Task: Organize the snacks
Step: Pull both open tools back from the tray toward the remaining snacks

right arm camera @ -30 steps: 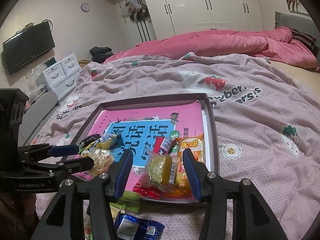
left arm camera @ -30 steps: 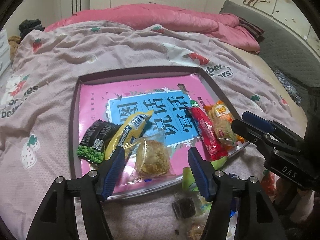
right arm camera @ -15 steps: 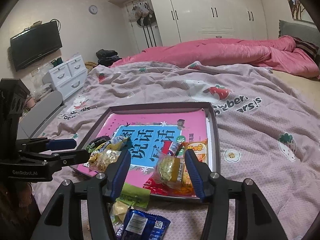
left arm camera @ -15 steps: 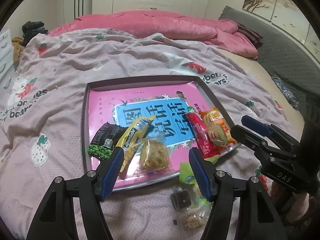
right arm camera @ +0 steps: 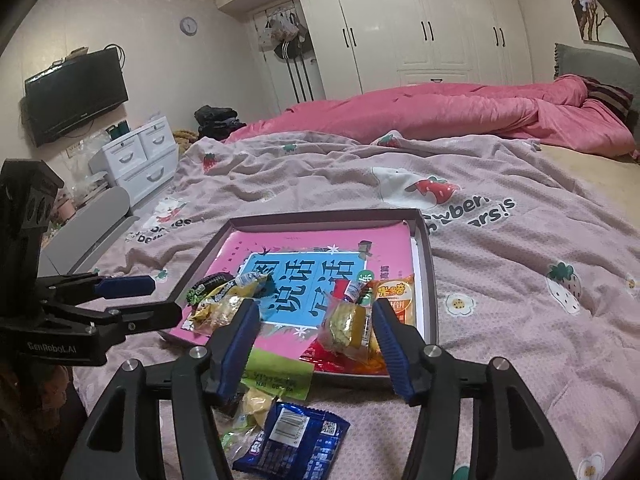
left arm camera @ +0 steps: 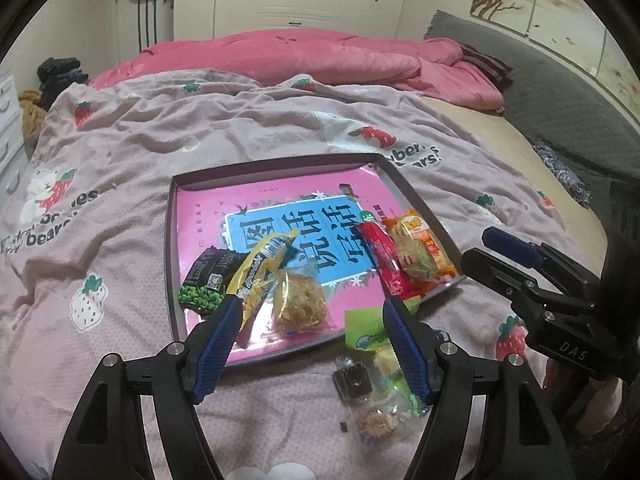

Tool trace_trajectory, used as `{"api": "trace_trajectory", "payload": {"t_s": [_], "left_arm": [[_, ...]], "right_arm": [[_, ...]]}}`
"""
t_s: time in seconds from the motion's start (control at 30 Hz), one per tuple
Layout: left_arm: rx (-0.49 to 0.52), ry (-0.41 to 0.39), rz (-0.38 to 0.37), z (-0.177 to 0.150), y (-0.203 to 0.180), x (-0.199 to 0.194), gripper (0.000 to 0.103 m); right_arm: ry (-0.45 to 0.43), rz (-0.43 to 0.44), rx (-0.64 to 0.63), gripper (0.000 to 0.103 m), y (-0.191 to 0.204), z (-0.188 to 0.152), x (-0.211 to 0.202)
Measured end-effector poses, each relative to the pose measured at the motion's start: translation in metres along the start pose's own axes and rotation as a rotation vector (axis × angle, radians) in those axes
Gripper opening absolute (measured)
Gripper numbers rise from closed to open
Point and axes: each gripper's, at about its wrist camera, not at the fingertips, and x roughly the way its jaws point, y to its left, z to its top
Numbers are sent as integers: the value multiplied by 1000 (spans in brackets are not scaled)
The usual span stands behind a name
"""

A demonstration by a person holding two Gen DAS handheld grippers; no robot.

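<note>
Over the near edge of the tray point(left arm camera: 170, 240), the left gripper point(left arm camera: 314, 320) is hanging with its jaws spread wide and nothing between them. Just beyond its fingertips a clear-wrapped cake point(left arm camera: 298, 300), a yellow packet point(left arm camera: 260, 266) and a green pea bag point(left arm camera: 204, 280) are lying at the tray's near left corner. A red stick point(left arm camera: 384, 264) and an orange cracker pack point(left arm camera: 420, 244) are sitting by the near right corner. The right gripper point(right arm camera: 312, 322) is also gaping empty above that near edge.

Outside the tray, loose snacks are waiting on the bedspread point(right arm camera: 520, 280): a green packet point(right arm camera: 276, 376) leaning on the rim, a blue packet point(right arm camera: 292, 444) and small clear-wrapped sweets point(left arm camera: 356, 380) closer in.

The step in hand is probably collecting these leftovers. To do it well, one gripper should be lowering straight onto a single wrapper, pinching its crimped end rather than the soft cloth beneath, while the other is keeping clear.
</note>
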Motion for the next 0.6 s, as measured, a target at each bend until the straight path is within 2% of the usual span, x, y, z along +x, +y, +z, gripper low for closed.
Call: {"api": "trace_trajectory", "payload": {"t_s": [0.43,0.6], "left_arm": [[14,-12,11,-13,-6,-20,77],[26,-20,3,-16,-9,-29,77]], "right_arm": [[-32,-40,19,64,9,-5,-20],[-39,-50,41,68,8,-10,-30]]}}
